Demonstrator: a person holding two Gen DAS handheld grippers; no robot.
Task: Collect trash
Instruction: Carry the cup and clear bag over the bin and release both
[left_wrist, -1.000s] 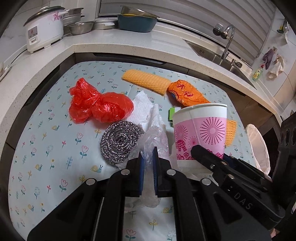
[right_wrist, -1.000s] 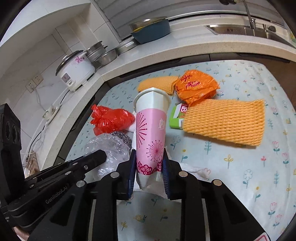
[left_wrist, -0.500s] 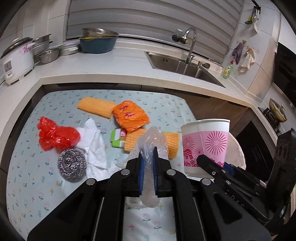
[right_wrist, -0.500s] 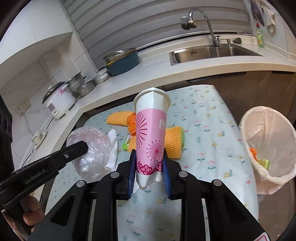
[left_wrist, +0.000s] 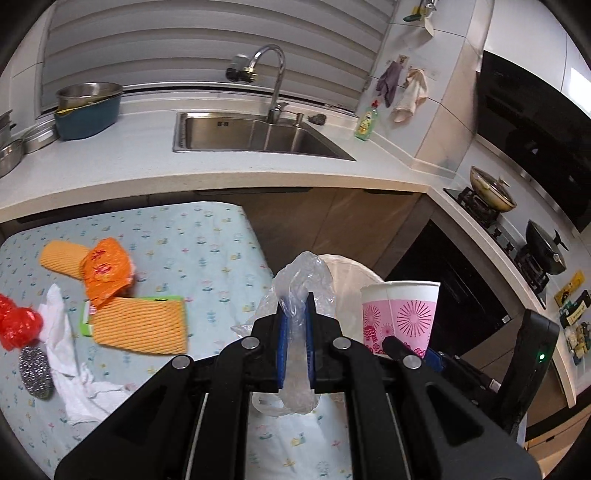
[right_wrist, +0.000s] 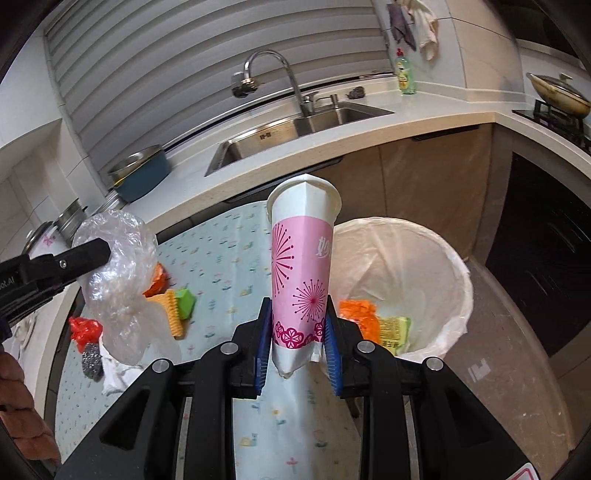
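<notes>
My left gripper is shut on a crumpled clear plastic bag, held in the air above the table's right end; the bag also shows in the right wrist view. My right gripper is shut on a squeezed pink-and-white paper cup, held upright beside the bin; the cup shows in the left wrist view. A white-lined trash bin stands right of the table with orange and yellow trash inside; in the left wrist view its rim shows behind the bag.
On the floral tablecloth lie two orange foam nets, an orange wrapper, a green box, white tissue, a red bag and a steel scourer. Sink counter behind, stove at right.
Both grippers have swung right and lifted away from the table's middle, carrying the plastic bag and the cup to the trash bin at the table's right end.
</notes>
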